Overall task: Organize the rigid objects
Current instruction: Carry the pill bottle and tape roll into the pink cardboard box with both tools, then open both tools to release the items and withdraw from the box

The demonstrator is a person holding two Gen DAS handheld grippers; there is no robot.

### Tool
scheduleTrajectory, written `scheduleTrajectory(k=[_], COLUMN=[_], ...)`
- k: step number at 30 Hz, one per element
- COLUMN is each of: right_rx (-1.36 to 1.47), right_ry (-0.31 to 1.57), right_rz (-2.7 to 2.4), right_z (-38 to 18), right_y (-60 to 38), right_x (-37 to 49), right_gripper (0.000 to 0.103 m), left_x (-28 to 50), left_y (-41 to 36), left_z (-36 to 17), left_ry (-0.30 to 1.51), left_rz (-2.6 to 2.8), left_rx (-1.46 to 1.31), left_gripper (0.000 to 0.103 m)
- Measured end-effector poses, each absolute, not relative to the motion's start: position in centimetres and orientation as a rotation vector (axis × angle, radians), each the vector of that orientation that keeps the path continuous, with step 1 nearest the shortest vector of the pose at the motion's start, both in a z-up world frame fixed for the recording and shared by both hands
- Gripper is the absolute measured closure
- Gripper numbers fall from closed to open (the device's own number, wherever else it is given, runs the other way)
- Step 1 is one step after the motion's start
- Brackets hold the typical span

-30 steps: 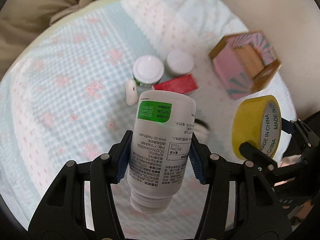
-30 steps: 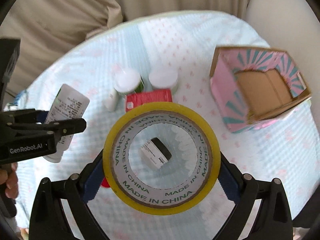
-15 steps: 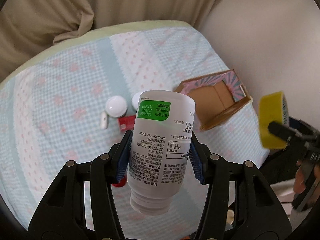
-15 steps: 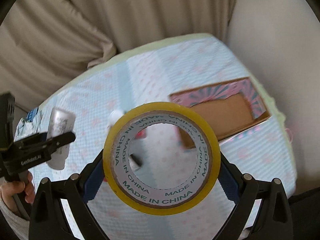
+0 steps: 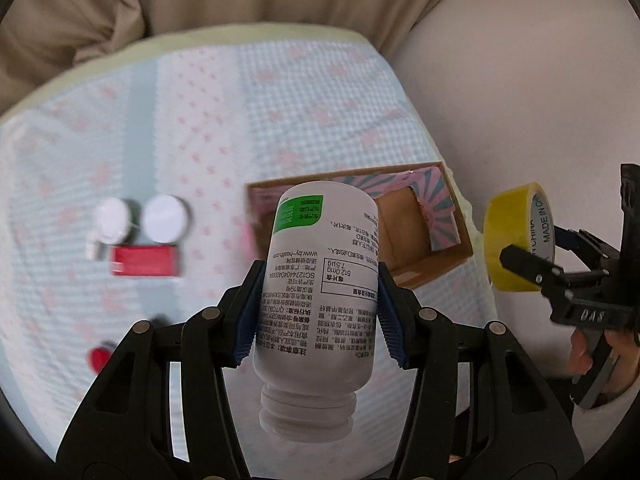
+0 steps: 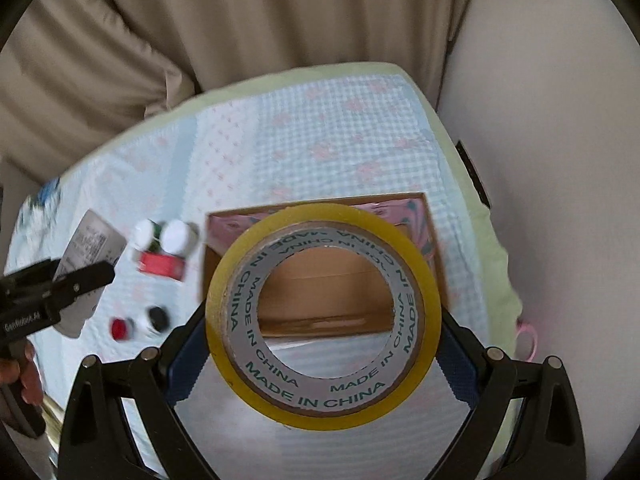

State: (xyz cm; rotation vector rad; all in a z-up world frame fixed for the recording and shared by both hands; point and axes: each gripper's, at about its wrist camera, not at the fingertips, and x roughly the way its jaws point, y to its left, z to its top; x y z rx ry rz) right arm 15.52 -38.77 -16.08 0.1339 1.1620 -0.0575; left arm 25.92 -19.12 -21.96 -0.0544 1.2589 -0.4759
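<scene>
White pill bottle (image 5: 320, 280) clamped neck-down in the left tool (image 5: 318, 312), yellow tape roll (image 6: 322, 316) squeezed in the right tool (image 6: 322, 320); both could collide crowding the cardboard box (image 6: 434, 240) near the bed's right edge.

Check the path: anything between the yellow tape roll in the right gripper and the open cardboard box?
Nothing visible. The yellow tape roll, clamped in the right gripper, hangs in front of the pink-striped open cardboard box, whose bare brown interior shows through the roll's core. The small jars and red packet lie left of the box, off the path.
</scene>
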Motion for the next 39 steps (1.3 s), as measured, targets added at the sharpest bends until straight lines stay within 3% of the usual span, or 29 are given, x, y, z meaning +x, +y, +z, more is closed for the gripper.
scheduleTrajectory(k=[7, 17, 25, 26, 27, 28, 33, 39], right_rx=[0.016, -0.072, -0.188, -0.203, -0.217, -0.23, -0.237, -0.342], right_ry=[1.245, 1.333, 1.338, 1.333, 1.325, 1.313, 1.344, 1.206], right_rz=[0.035, 0.149, 0.251, 0.261, 0.268, 0.276, 0.315, 0.307], right_z=[-22.1, -32.3, -35.2, -35.1, -35.1, -35.0, -35.0, -32.7], right_y=[-43.6, -44.3, -43.2, -43.0, -42.9, -42.9, -43.0, -42.9], right_x=[19.4, 22.9, 22.8, 22.7, 22.7, 22.7, 23.0, 21.5], right_gripper=[0.006, 0.006, 0.006, 0.006, 0.006, 0.005, 0.0, 0.0], left_x=[29.4, 32.1, 32.3, 32.3, 32.3, 32.4, 32.3, 31.9], left_y=[-27.1, -32.5, -32.7, -32.8, -32.8, -32.9, -32.3, -30.7], left_z=[-29.5, -39.0, -40.9, -40.6, -40.2, -39.8, -38.9, -38.7], left_ry=[1.365, 1.475, 1.47, 1.455, 1.442, 1.431, 1.408, 1.425], left_rz=[-0.46, -0.471, -0.476, -0.484, -0.486, -0.485, -0.463, -0.439], left_rx=[-0.016, 0.122, 0.196, 0.201, 0.206, 0.212, 0.251, 0.228], left_gripper=[0.055, 0.055, 0.055, 0.048, 0.019, 0.0, 0.0, 0.0])
